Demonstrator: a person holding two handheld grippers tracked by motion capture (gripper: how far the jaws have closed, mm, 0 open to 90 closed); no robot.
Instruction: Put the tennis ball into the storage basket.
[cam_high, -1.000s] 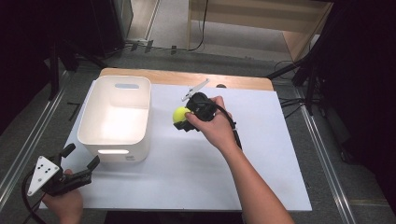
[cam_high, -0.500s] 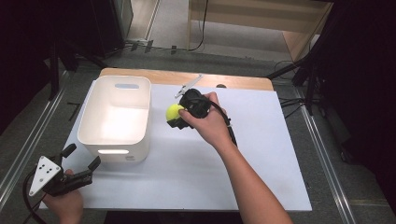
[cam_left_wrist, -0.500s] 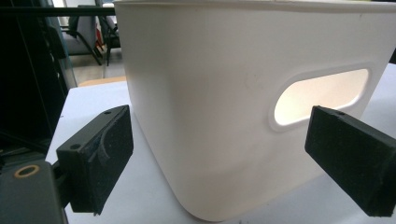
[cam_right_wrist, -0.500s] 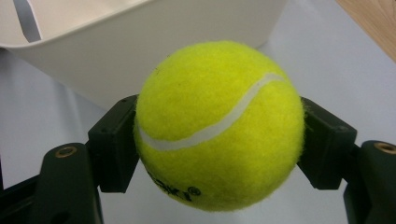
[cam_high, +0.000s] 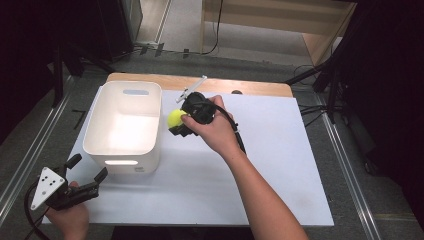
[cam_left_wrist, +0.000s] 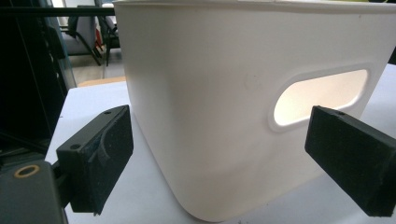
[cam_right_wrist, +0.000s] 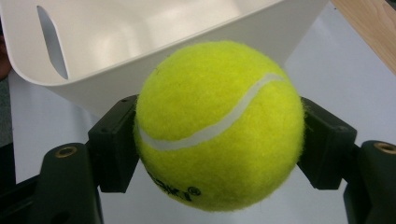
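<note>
A: High view first, from the left: where is the left gripper (cam_high: 87, 182)?

B: At the near left corner of the white table (cam_high: 280, 165), held low in the person's left hand (cam_high: 70, 220). Its 2 jaws stand wide apart with nothing between them, pointing at the near wall of the white bin (cam_high: 123, 152). Left gripper view agrees: both black pads (cam_left_wrist: 100, 156) sit clear of the bin (cam_left_wrist: 219, 116), whose handle slot glows between them.

A: And further right?

B: The tennis ball (cam_high: 176, 118) is just beside the bin's right wall, off the table surface, clamped in the right gripper (cam_high: 180, 122). The person's right hand (cam_high: 215, 130) wraps the gripper body, the forearm running down to the bottom edge.

A: How firm is that grip?

B: Right gripper view shows 1 pad (cam_right_wrist: 114, 149) pressed on each side of the ball (cam_right_wrist: 219, 126), jaws closed onto it. The bin's rim (cam_right_wrist: 140, 70) lies right behind the ball, its open inside visible beyond.
</note>
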